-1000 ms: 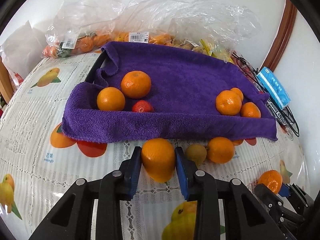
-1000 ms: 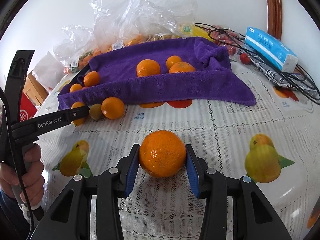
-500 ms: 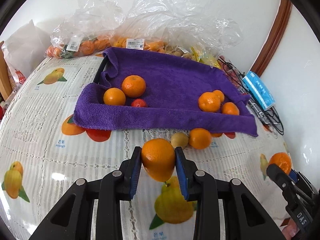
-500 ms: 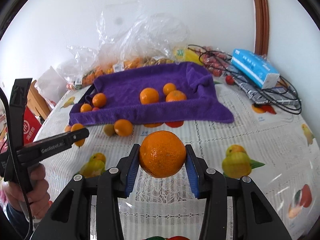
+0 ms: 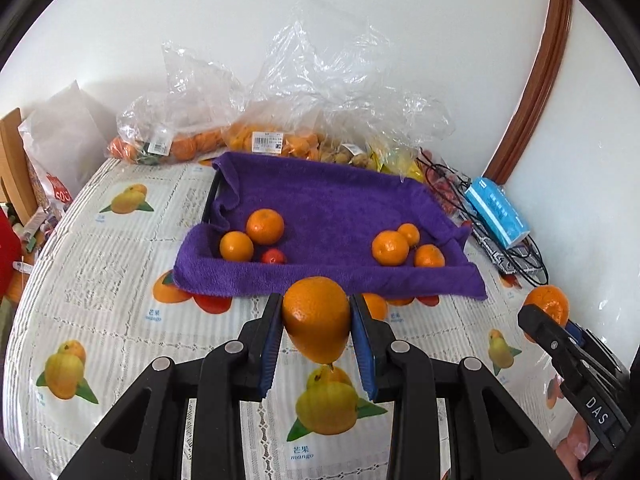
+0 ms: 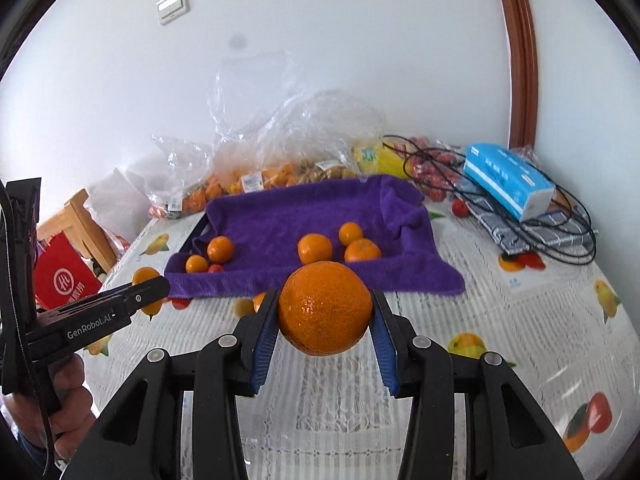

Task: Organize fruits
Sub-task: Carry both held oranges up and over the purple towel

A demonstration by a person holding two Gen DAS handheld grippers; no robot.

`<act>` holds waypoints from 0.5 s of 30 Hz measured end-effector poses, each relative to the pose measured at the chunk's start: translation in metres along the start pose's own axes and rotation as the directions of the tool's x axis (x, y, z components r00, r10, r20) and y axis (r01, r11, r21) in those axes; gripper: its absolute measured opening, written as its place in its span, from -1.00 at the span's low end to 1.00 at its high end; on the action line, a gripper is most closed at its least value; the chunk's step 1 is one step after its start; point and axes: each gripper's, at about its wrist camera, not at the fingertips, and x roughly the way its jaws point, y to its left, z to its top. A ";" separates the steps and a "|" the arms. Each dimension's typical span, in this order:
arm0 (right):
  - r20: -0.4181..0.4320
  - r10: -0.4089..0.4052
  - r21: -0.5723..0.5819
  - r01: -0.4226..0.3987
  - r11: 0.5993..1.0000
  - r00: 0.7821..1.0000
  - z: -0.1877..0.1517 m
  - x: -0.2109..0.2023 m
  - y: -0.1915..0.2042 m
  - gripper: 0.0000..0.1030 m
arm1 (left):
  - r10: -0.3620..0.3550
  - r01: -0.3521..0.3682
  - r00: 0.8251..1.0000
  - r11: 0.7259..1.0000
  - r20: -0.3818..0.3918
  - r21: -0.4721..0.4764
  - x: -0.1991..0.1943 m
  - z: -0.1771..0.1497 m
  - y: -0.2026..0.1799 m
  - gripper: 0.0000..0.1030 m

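My left gripper (image 5: 316, 316) is shut on an orange (image 5: 316, 318), held above the table in front of the purple-towel-lined tray (image 5: 332, 280). My right gripper (image 6: 324, 312) is shut on a bigger orange (image 6: 324, 308), also raised; it shows at the right edge of the left wrist view (image 5: 548, 306). The tray (image 6: 280, 284) holds several oranges (image 5: 265, 226) (image 5: 390, 247) and a small red fruit (image 5: 274, 257). An orange (image 5: 376, 305) lies on the table just before the tray, partly hidden by my left fingers.
Plastic bags of fruit (image 5: 276, 144) sit behind the tray against the wall. A blue tissue pack (image 5: 500, 212) and black cables (image 6: 552, 240) lie at the right. A red bag (image 6: 60, 284) and a wooden chair (image 6: 80, 220) stand past the left table edge.
Both grippers have risen and drawn back from the tray with their oranges; the tray and table look farther away.
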 end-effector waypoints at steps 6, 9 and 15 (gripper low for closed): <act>0.015 0.010 -0.005 -0.010 1.000 1.000 0.021 0.012 0.003 -0.15 | 0.010 -0.011 1.000 1.000 0.012 0.028 0.007 0.017 -0.003 -0.39; 0.021 0.018 -0.015 -0.018 1.000 1.000 0.032 0.024 0.005 -0.15 | 0.006 -0.006 1.000 1.000 0.023 0.024 0.015 0.025 -0.001 -0.39; 0.048 0.047 -0.033 -0.046 0.998 0.998 0.058 0.050 0.008 -0.15 | 0.014 -0.014 0.999 1.000 0.040 -0.001 0.032 0.045 0.008 -0.39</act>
